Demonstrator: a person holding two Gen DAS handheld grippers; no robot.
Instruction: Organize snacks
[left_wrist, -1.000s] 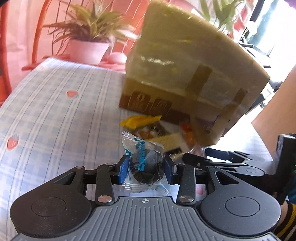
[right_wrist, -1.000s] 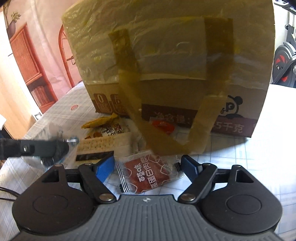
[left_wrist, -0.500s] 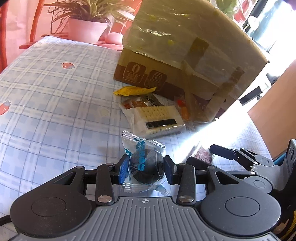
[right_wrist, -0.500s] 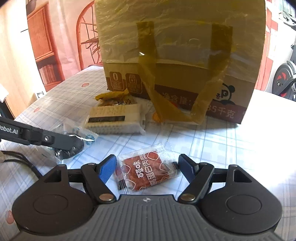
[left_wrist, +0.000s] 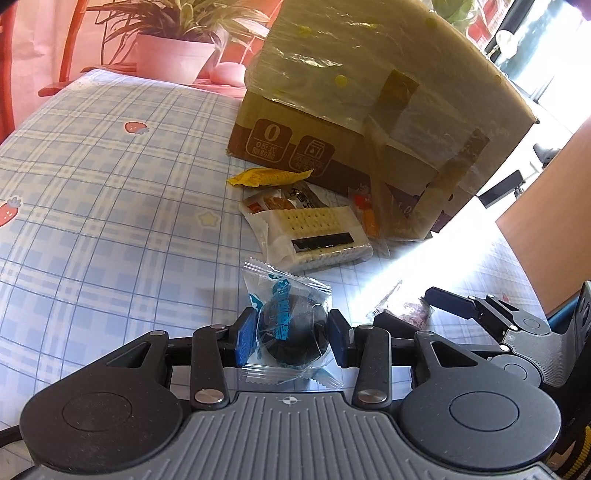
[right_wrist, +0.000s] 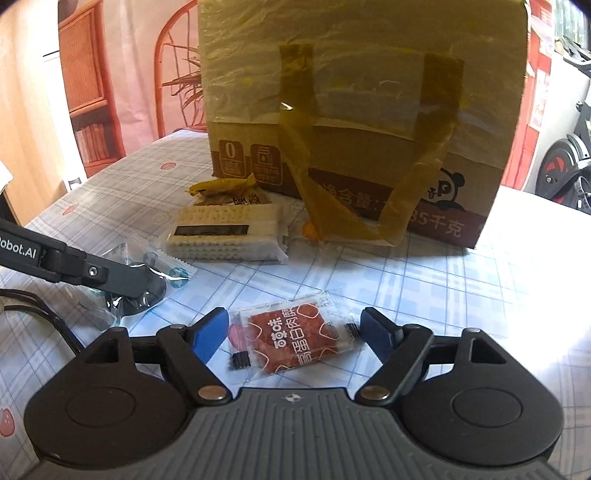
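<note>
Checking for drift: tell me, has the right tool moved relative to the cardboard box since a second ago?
Yes. The right tool has backed away from the cardboard box, which looks smaller and farther now.

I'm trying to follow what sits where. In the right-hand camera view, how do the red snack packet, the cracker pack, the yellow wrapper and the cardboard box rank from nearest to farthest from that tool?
1. Red snack packet: on the tablecloth between the right tool's opening jaws, unpinched.
2. Cracker pack: ahead, slightly left.
3. Yellow wrapper: just behind the crackers.
4. Cardboard box: at the back.
</note>
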